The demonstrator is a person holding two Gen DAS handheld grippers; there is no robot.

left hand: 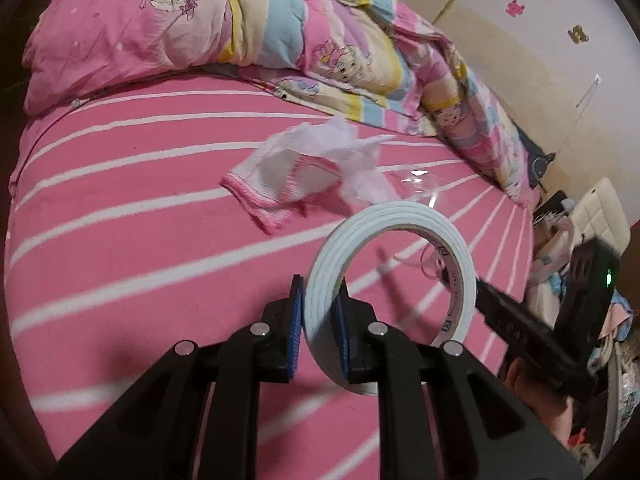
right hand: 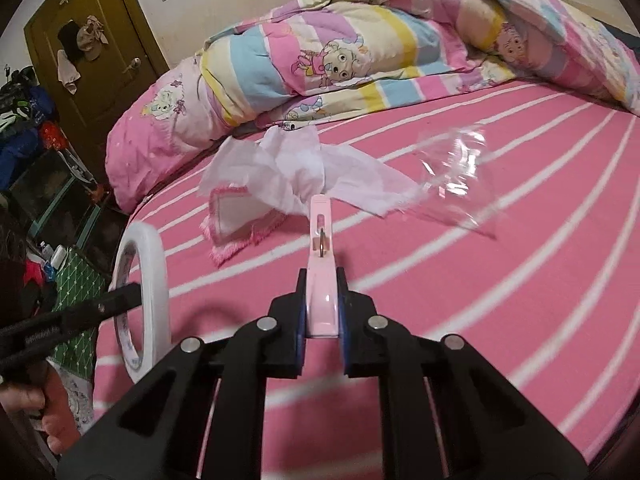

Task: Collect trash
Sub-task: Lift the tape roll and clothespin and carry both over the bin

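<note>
Pinching a white foam tape roll [left hand: 384,276] upright by its rim, the left gripper [left hand: 318,320] hangs over the pink striped bedsheet [left hand: 140,240]; the right gripper [right hand: 322,304] clamps a glossy pink plastic clothespin [right hand: 322,256]. Crumpled white tissue [right hand: 296,172] and a clear crinkled plastic wrapper [right hand: 456,176] lie on the sheet.

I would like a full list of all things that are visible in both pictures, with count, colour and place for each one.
tape roll: one, white, clamped in the left gripper, above the bed
clothes peg: one, pale pink, clamped in the right gripper
tissue: one crumpled piece, white, middle of the bed
cloth: one, white with pink edge, partly under the tissue
clear plastic wrapper: one, transparent, on the bed beside the tissue
bed sheet: one, pink with white stripes
quilt: one, pastel cartoon print, far side of the bed
door: one, brown, shut
left gripper: black, blue pads
right gripper: black, blue pads
</note>
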